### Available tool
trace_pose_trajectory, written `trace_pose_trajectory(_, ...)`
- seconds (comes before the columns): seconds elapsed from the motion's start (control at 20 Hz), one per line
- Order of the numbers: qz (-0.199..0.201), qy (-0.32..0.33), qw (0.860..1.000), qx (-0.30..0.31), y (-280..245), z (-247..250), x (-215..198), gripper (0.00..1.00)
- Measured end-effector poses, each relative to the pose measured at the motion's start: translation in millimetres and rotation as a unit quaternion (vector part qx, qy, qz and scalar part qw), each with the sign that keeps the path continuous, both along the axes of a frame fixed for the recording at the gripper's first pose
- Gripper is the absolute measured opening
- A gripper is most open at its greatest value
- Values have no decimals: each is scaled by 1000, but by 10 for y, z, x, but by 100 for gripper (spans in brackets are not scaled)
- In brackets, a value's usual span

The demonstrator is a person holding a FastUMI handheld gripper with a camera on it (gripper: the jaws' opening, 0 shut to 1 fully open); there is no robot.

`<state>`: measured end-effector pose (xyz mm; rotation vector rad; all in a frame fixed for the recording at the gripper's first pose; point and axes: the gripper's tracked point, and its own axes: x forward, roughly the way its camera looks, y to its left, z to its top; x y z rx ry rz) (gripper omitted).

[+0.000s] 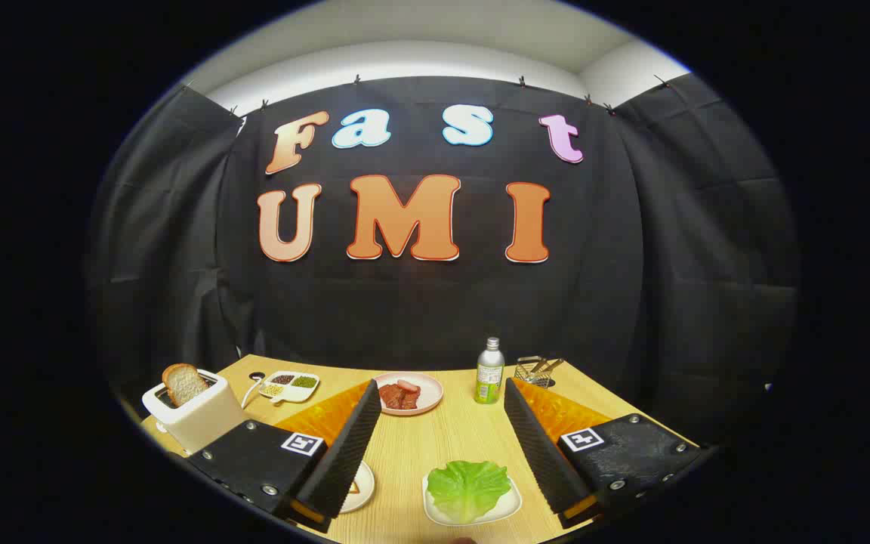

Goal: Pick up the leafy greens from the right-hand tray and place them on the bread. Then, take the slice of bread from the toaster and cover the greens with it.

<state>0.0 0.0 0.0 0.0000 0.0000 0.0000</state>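
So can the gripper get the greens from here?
Probably yes. The gripper has its fingers spread wide, and the greens lie on their tray in the gap between them, with nothing on top and nothing in the way.

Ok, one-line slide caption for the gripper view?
Open gripper above the leafy greens on their tray; bread upright in the toaster.
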Motion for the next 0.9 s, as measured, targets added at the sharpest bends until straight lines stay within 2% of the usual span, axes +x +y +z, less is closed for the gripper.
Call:
trace_pose_trajectory(0.35,0,-21,1000,-18,49,108,-85,98)
trace_pose_trajectory(0.9,5,-19,1000,-15,86,77,-110,98)
